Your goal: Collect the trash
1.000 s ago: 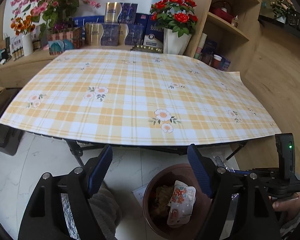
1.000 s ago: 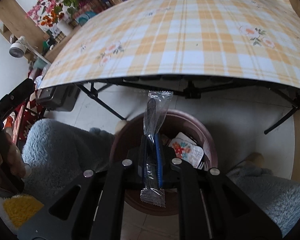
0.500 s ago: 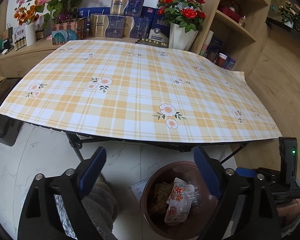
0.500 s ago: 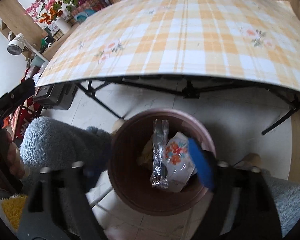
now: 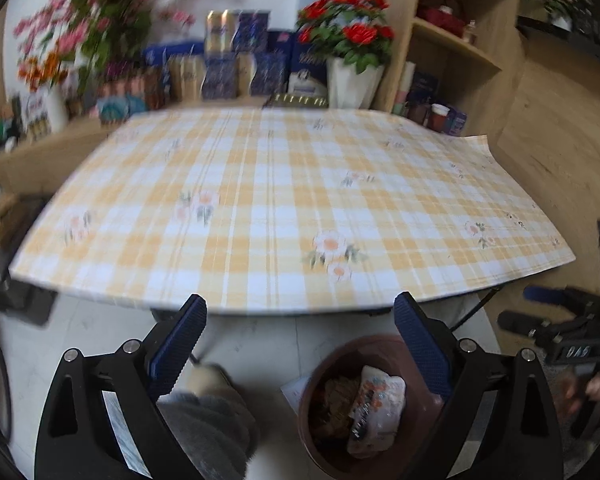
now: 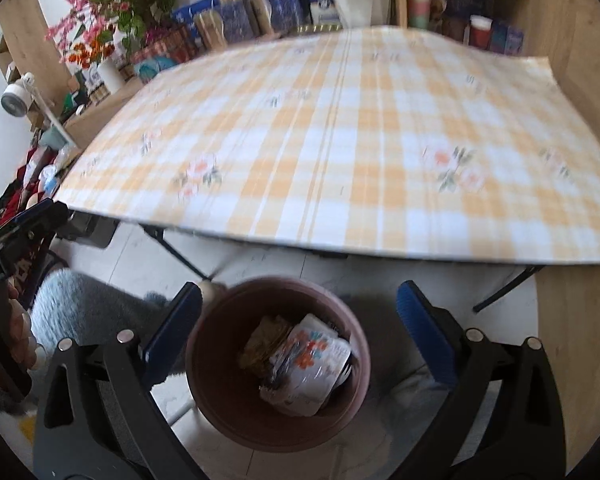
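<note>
A brown round bin [image 6: 220,408] stands on the floor in front of the table. It holds a flowered wrapper [image 6: 312,356], a crumpled brown wrapper [image 6: 266,340] and other scraps. My right gripper [image 6: 299,291] hovers above the bin, its jaws opening with nothing between them. The left wrist view shows the same bin [image 5: 320,432] low on the right with the flowered wrapper [image 5: 376,396] inside. My left gripper [image 5: 300,304] hangs open and empty to the left of the bin. The plaid tablecloth [image 5: 300,200] looks bare.
Black table legs [image 6: 176,252] cross behind the bin. Fuzzy grey clothing [image 5: 208,420] of a person sits left of the bin. Boxes, a white vase of red flowers [image 5: 352,80] and a wooden shelf [image 5: 460,60] crowd the table's far side.
The right gripper opened and dropped a clear packet into the bin, then rose. The left jaws spread a little wider. Both views are now blurred by motion.
</note>
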The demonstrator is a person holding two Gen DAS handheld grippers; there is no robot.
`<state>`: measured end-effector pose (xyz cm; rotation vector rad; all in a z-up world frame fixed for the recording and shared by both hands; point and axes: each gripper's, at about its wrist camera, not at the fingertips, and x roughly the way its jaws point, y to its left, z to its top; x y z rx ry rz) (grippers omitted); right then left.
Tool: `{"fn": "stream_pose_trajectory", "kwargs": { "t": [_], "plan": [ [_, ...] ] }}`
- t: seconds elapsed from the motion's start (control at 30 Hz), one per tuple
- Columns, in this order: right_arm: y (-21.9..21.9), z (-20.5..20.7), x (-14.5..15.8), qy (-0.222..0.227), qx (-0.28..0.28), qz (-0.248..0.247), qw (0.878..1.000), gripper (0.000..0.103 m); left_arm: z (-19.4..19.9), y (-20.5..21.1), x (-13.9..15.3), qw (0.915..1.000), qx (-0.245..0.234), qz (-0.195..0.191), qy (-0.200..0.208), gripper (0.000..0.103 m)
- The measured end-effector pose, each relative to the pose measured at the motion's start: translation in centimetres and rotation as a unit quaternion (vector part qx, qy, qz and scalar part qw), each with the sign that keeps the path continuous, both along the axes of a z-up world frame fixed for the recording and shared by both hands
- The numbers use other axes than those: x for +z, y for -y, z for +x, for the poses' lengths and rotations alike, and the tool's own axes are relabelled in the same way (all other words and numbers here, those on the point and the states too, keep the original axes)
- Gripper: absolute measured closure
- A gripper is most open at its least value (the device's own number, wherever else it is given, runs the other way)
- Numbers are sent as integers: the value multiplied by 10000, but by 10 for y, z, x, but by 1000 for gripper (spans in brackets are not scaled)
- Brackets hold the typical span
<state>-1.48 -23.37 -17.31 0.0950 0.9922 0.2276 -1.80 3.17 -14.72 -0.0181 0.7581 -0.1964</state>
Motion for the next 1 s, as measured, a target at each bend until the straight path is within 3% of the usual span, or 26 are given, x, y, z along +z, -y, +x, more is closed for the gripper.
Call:
{"fn": "stream_pose_trajectory", "kwargs": {
  "t": [0.17,0.3,0.53,0.7,0.9,1.0],
  "plan": [
    [2,1,65,775,-89,-239,9967,6,1,5,61,9962,-23,232,838,9],
    [6,1,118,1241,-211,-162,9919,6,-6,2,112,9892,112,183,1450,6],
    [-2,-19,193,2246,-181,-169,9741,6,-26,4,175,9769,230,178,2117,6],
    [0,-26,211,2504,-250,-176,9676,6,-35,9,187,9735,340,370,2232,6],
    [0,-30,210,2409,-255,-139,9701,6,-40,15,185,9713,475,649,2238,6],
    [0,-31,201,2310,-292,-146,9724,6,-41,15,184,9729,453,614,2183,6]
  ]
}}
